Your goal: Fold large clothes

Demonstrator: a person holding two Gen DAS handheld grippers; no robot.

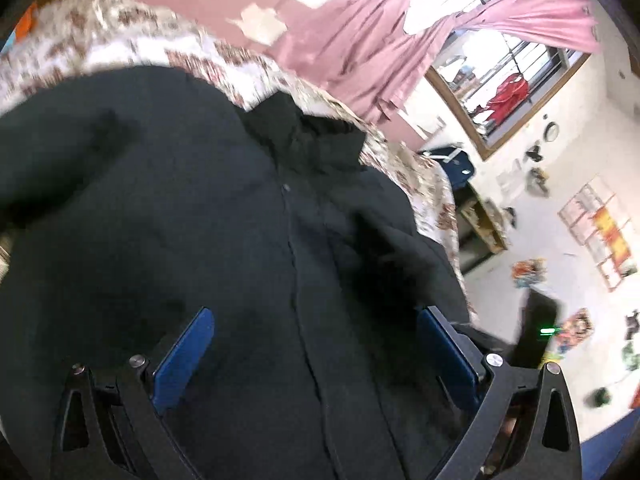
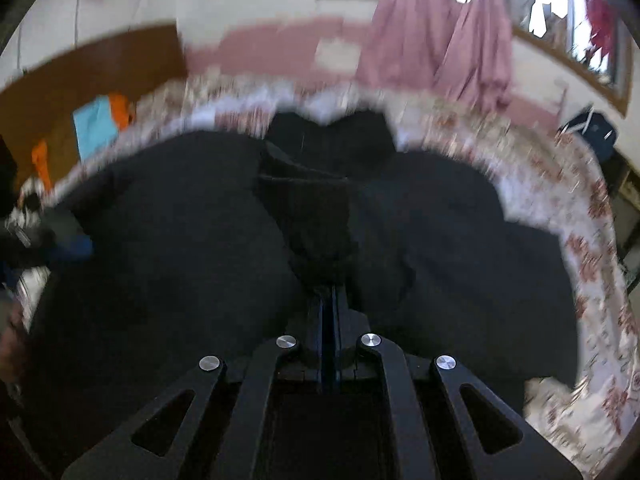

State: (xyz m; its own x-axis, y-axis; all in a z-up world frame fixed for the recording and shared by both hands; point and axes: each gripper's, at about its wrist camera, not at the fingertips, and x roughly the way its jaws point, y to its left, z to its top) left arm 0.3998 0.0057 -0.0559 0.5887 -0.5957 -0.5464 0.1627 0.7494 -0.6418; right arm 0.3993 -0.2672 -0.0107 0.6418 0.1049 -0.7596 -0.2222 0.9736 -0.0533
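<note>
A bedroom with pink curtains (image 1: 400, 32) over a barred window, and a bed under a floral bedspread (image 2: 592, 216) that carries the work. Spread across it lies a big black coat (image 1: 224, 208), front up, its collar (image 1: 308, 136) toward the far side and the buttoned closure running down the middle.

The left gripper (image 1: 316, 356) hangs over the lower front of the coat with its blue fingers (image 1: 182, 360) wide apart and nothing between them. The right gripper (image 2: 330, 308) has its fingers pressed almost together; dark cloth rises right in front of the tips, but the blur and the black-on-black make it impossible to tell whether a fold is pinched there.

The coat looks thick and padded, so it is probably fairly heavy, soft and floppy, and will sag rather than hold a crease. Its smooth shell could slip from a shallow pinch. Good places to grip seem to be the firmer edges: hem corners, shoulder seams or a sleeve cuff, taking a deep bite of fabric.
</note>
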